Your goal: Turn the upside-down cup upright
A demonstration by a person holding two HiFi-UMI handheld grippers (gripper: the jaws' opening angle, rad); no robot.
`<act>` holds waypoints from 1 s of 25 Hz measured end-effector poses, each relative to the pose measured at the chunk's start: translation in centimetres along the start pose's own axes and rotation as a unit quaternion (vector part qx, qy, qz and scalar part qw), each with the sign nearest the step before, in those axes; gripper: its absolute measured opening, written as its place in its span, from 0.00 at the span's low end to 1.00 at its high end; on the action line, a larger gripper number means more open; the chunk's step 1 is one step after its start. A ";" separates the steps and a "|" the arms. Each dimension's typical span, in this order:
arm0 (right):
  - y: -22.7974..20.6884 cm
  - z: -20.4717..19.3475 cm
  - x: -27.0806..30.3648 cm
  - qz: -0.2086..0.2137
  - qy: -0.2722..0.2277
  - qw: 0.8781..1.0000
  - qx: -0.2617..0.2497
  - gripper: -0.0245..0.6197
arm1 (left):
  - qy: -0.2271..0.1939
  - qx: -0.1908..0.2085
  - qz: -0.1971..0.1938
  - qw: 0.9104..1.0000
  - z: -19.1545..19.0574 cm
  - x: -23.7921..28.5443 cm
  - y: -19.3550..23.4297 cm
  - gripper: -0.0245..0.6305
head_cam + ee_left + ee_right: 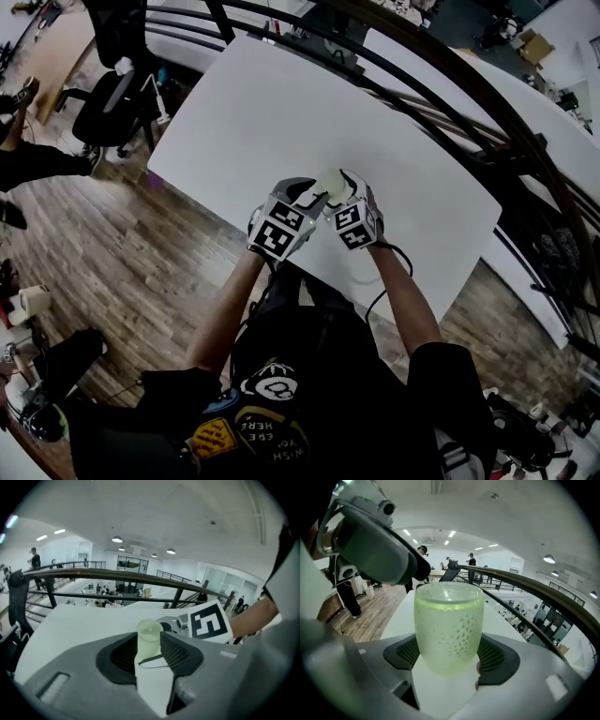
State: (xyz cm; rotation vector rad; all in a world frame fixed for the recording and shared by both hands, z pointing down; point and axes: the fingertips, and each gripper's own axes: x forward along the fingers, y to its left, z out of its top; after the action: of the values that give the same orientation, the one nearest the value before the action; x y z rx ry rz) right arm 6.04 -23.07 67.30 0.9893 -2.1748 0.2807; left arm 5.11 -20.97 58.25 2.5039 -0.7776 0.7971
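Note:
A pale green, frosted cup fills the gap between my right gripper's pads, which press on its sides. Its closed base is at the top in the right gripper view. In the head view the cup shows only as a pale patch between the two marker cubes, above the white table near its front edge. My left gripper points at the cup from the other side; its jaws stand a little apart and the cup sits just past the fingertips, not pinched. The left gripper looms at the upper left in the right gripper view.
The table's front edge runs just under my hands, with wooden floor below it. A black office chair stands off the table's left corner. A dark railing curves behind the table's far side.

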 end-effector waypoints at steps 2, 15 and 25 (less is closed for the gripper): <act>1.2 0.3 -1.1 0.012 0.003 1.000 -0.015 0.61 | 0.019 -0.005 -0.029 0.999 0.2 -0.2 -1.4 0.35; 5.8 2.0 -5.4 0.008 -0.004 0.994 -0.105 0.61 | 0.080 0.024 -0.045 0.996 -1.3 -1.1 -4.1 0.52; 3.7 2.1 -8.4 -0.006 -0.123 0.991 0.050 0.61 | 0.014 -0.054 -0.046 0.997 1.8 -3.7 -2.3 0.52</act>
State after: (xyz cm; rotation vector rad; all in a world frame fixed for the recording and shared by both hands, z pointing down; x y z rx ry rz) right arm 5.99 -16.76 60.32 1.1424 -2.3953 0.2764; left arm 4.71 -18.67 54.11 2.4084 -0.6718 0.7354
